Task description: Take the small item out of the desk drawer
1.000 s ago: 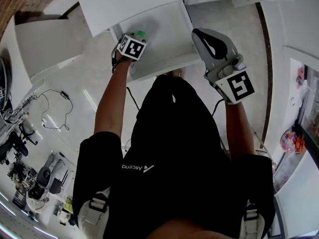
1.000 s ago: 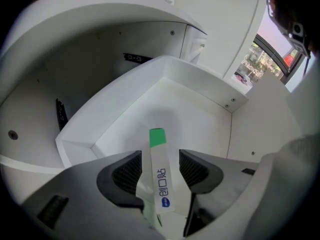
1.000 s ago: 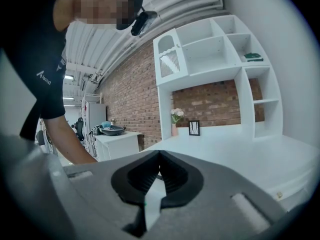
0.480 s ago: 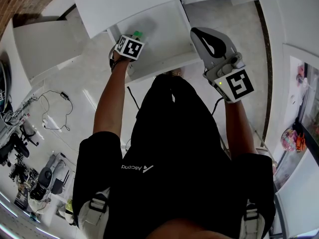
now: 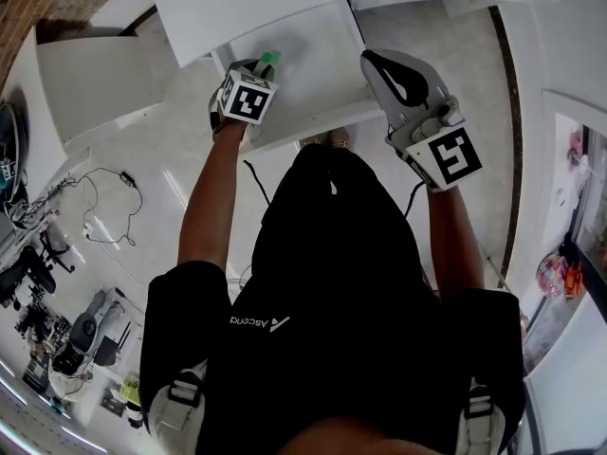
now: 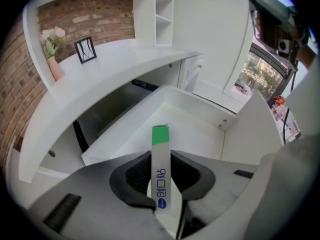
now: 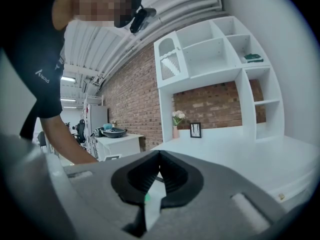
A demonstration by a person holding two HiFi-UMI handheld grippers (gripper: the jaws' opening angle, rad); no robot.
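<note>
1. Head view: my left gripper (image 5: 258, 72) hangs over the open white drawer (image 5: 318, 50). The green end of the plaster packet (image 5: 268, 61) pokes past it toward the desk. My right gripper (image 5: 384, 69) sits at the drawer's right side.
2. Left gripper view: the jaws have just closed and now clamp the packet, a flat, smooth white strip with blue print. Its long axis runs along the jaws, green end outward, clear above the drawer floor.
3. Right gripper view: the ribbed black pads meet, with nothing between them.
</note>
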